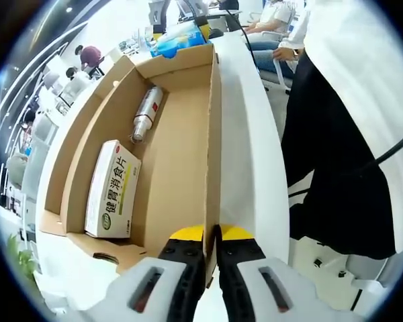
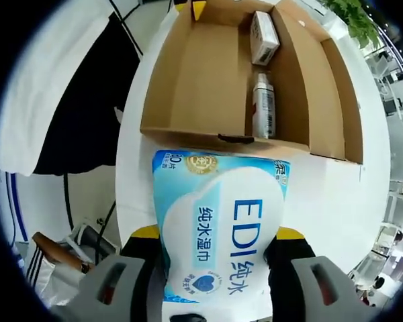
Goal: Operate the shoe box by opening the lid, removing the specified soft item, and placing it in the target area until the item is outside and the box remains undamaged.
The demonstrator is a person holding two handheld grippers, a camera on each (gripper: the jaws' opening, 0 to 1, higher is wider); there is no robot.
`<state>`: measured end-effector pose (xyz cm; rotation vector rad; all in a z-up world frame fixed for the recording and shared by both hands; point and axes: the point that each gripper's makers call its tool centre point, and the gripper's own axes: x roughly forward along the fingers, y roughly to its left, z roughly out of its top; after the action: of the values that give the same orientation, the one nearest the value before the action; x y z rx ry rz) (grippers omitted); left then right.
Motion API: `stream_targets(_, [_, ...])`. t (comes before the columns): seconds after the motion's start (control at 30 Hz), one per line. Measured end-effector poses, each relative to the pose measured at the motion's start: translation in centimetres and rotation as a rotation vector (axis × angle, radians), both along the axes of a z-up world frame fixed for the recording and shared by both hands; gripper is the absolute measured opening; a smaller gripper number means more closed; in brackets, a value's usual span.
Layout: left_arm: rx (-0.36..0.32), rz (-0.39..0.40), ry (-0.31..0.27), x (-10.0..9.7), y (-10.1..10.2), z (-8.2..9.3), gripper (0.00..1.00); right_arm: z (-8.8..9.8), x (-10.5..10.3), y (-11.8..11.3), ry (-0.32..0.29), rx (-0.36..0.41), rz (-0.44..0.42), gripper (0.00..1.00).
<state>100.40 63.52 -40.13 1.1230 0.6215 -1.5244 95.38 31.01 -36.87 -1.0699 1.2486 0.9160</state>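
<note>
The brown cardboard shoe box [image 1: 181, 154] lies open on a white table [image 1: 248, 134]. My left gripper [image 1: 211, 235] is shut on the edge of its raised lid [image 2: 195, 74]. Inside lie a white and green medicine carton [image 1: 114, 188] and a silver bottle [image 1: 146, 113], also seen as the carton [image 2: 263, 37] and the bottle [image 2: 263, 104]. A soft blue and white wet-wipes pack [image 2: 221, 228] is clamped in my right gripper [image 2: 218, 233], outside the box and just off its end wall, above the table [image 2: 322, 194]. From the left gripper view that pack [image 1: 178, 41] sits beyond the box's far end.
A person in a white top and black trousers [image 1: 336, 134] stands close along the table's side, also seen as the person [image 2: 74, 87]. A green plant [image 2: 352, 17] is past the box. People sit at desks in the background [image 1: 87, 57].
</note>
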Motion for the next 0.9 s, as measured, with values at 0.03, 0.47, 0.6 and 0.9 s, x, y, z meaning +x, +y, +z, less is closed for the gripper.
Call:
stream_targets(0.03, [0.0,0.001,0.0,0.0,0.0,0.0,0.05,0.1,-0.1,0.1,0.0,0.002,0.0,0.61])
stream_targets(0.47, [-0.002,-0.002,-0.001,0.0,0.0,0.0,0.05,1.9,-0.5,0.1,-0.061,0.049,-0.011,0.65])
stream_targets(0.6, [-0.004,-0.004,-0.003,0.0,0.0,0.0,0.05,2.8,-0.8,0.4,-0.083,0.085,-0.049,0.67])
stream_targets(0.9, [-0.011,-0.013,-0.005,0.0,-0.1,0.1,0.05,3.8,-0.8,0.8,-0.166,0.159,-0.169,0.67])
